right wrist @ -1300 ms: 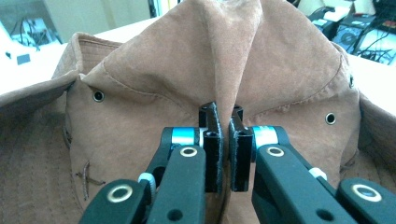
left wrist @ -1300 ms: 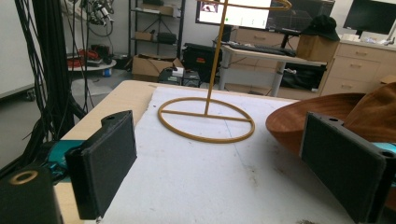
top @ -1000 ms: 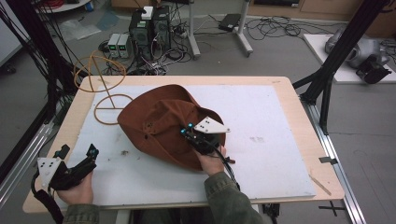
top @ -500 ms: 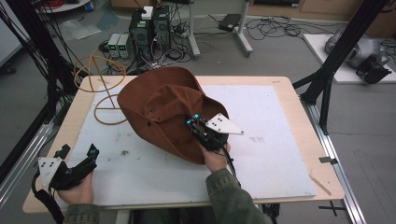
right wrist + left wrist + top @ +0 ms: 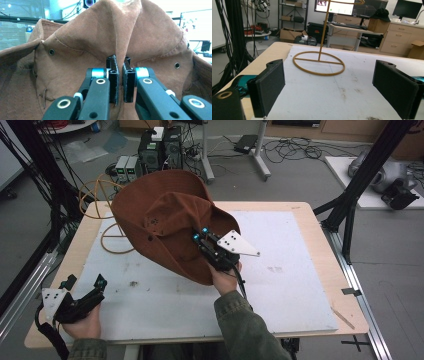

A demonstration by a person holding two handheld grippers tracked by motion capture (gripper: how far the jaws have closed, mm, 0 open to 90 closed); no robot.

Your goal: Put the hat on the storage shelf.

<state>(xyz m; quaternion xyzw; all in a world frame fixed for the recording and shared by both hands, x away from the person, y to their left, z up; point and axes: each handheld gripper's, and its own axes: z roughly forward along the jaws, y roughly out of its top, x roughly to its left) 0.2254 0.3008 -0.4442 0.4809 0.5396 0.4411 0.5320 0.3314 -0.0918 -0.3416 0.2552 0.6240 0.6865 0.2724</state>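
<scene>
Brown hat held up off the table, upper centre-left of the high view, crown fabric pinched into a fold. Right gripper clenched on that fold, jaws nearly touching. Yellow wire stand behind, upper left. Left gripper at lower left, jaws spread wide, holding nothing.

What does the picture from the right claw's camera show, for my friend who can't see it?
The right claw is shut on a pinched fold in the crown of a brown cloth hat. Small metal eyelets dot the crown on either side of the fold. Bright blurry screens show behind the hat.
</scene>
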